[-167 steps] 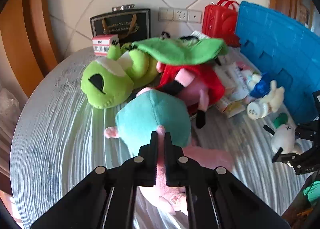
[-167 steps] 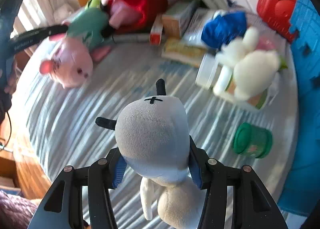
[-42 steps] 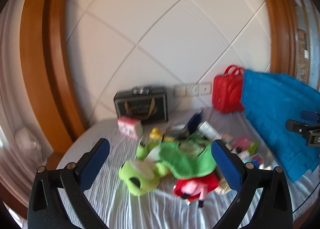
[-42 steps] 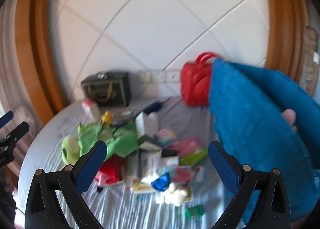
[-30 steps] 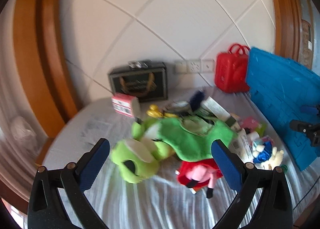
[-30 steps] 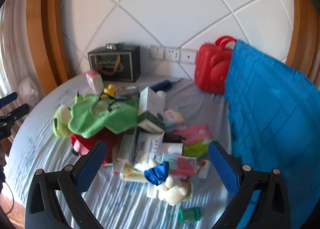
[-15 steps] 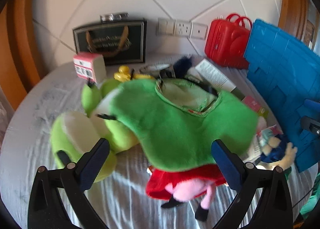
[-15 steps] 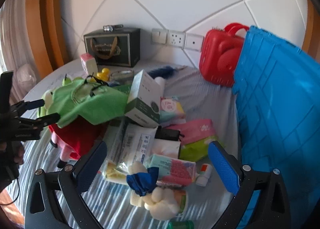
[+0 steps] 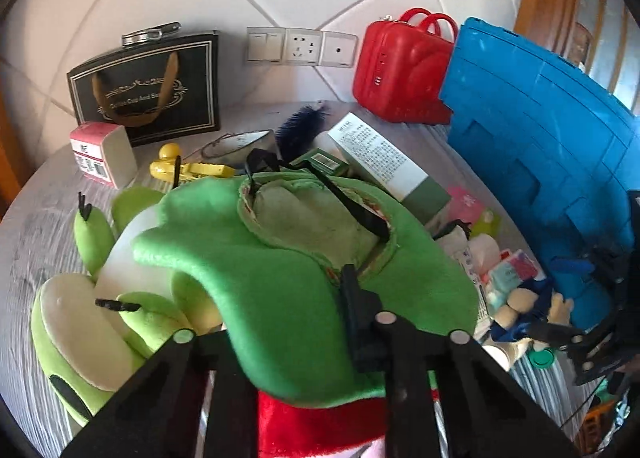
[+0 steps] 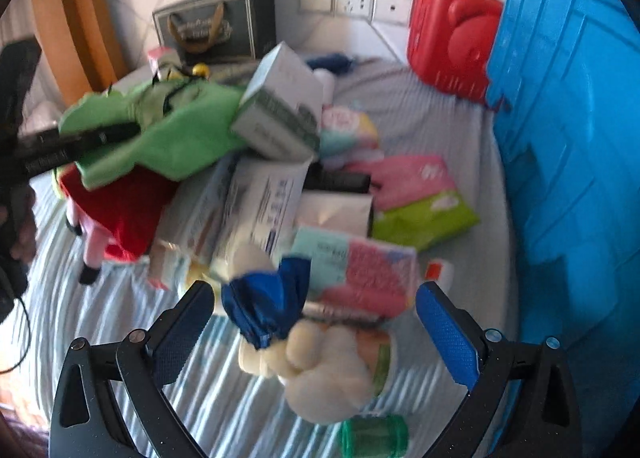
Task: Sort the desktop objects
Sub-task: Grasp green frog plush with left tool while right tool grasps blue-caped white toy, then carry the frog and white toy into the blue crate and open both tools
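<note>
A green plush cloth (image 9: pixel 280 298) with a black strap lies over a green frog plush (image 9: pixel 80 330) and a red-dressed pink plush (image 9: pixel 320 426). My left gripper (image 9: pixel 319 290) is closing its jaws on the cloth's near edge. The fabric is pinched between them and hides the left finger. In the right wrist view the left gripper (image 10: pixel 80 141) lies across the same green cloth (image 10: pixel 168 141). My right gripper (image 10: pixel 312 290) stands wide open just above a cream plush toy (image 10: pixel 320 362) with a blue cloth on it, touching nothing.
A blue crate (image 10: pixel 580 137) walls the right side, with a red case (image 9: pixel 404 69) and a black gift bag (image 9: pixel 148 89) at the back. Boxes (image 10: pixel 280 105), tissue packs (image 10: pixel 412 185) and a green jar (image 10: pixel 372 436) crowd the grey table (image 10: pixel 120 330).
My left gripper came down onto the green cloth and its jaws went from wide open to closed on it. My right gripper sank towards the cream toy and stayed open.
</note>
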`<state>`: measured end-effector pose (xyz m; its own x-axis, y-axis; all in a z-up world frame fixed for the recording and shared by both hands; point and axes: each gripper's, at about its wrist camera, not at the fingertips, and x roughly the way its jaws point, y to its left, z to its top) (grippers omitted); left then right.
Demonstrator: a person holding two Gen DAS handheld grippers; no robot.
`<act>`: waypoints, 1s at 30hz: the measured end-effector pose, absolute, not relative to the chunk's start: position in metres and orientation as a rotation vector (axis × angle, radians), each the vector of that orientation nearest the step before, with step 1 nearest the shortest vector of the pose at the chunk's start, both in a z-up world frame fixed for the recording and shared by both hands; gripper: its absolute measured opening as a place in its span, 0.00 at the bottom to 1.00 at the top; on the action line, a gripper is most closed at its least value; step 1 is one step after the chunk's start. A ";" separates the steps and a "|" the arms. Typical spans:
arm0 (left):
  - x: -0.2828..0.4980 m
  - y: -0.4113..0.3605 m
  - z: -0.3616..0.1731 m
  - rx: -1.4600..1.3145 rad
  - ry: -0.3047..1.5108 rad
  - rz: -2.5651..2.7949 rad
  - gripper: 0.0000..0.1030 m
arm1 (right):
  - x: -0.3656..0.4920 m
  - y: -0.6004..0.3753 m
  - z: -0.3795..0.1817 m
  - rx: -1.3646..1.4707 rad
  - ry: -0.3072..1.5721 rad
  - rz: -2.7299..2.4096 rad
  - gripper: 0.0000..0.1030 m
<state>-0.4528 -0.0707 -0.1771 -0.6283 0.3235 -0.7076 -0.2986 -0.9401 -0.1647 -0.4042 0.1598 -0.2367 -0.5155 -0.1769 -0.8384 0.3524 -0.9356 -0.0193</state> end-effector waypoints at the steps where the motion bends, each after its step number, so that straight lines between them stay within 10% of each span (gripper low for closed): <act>1: -0.452 -0.072 -0.177 -1.122 -0.046 2.556 0.16 | -0.404 0.158 -0.240 1.346 0.268 -2.475 0.96; 8: -0.447 -0.077 -0.173 -1.121 -0.047 2.555 0.13 | -0.409 0.148 -0.275 1.460 0.355 -2.409 0.40; 30: -0.378 -0.085 -0.049 -0.799 0.028 2.622 0.06 | -0.362 0.147 -0.145 1.110 0.137 -2.471 0.32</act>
<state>-0.3784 -0.0847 -0.0495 -0.7576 0.3677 -0.5393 -0.3790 -0.9205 -0.0952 -0.3623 0.1474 -0.1450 -0.5897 -0.3399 -0.7326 0.4186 -0.9044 0.0827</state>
